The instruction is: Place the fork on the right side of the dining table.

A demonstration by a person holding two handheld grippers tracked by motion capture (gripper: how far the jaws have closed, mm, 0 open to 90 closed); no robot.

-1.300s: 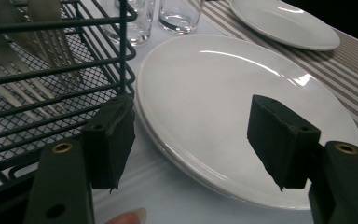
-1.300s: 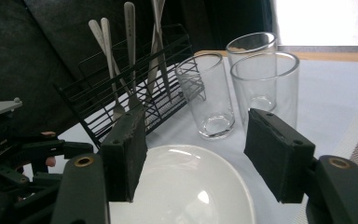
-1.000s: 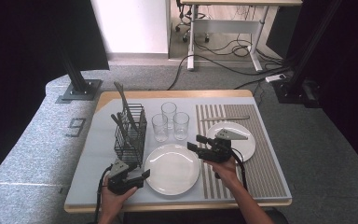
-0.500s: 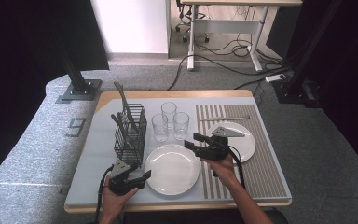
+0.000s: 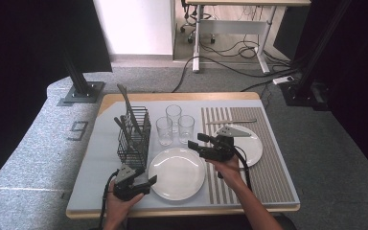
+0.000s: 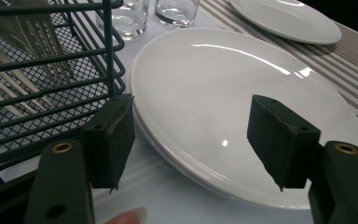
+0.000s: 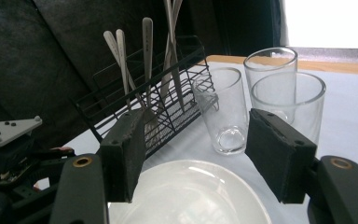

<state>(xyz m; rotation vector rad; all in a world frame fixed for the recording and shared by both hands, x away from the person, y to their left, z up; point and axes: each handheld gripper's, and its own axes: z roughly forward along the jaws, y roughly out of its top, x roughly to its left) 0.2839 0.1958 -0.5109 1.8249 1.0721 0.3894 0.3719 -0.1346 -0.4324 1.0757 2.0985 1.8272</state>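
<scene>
A large white plate (image 5: pixel 177 173) lies at the table's near middle, and my left gripper (image 5: pixel 149 184) stands open at its left edge. In the left gripper view, the left gripper (image 6: pixel 193 140) has its jaws either side of the plate's (image 6: pixel 242 93) near rim, apart from it. My right gripper (image 5: pixel 196 142) hovers open over the plate's far right edge, pointing left at three empty glasses (image 5: pixel 174 125). In the right gripper view, the right gripper (image 7: pixel 200 154) frames the nearest glass (image 7: pixel 223 109) without touching it. A black wire basket (image 5: pixel 134 136) holds several pieces of cutlery.
A second white plate (image 5: pixel 249 146) sits on a striped placemat (image 5: pixel 268 177) at the right, with a piece of cutlery (image 5: pixel 230 121) lying beyond it. The basket (image 6: pixel 42 70) stands close to the left gripper's left jaw. The table's front edge (image 5: pixel 182 211) is near both hands.
My right gripper has drifted a little left and forward, off the right plate toward the glasses. The left gripper has stayed in place, still open.
</scene>
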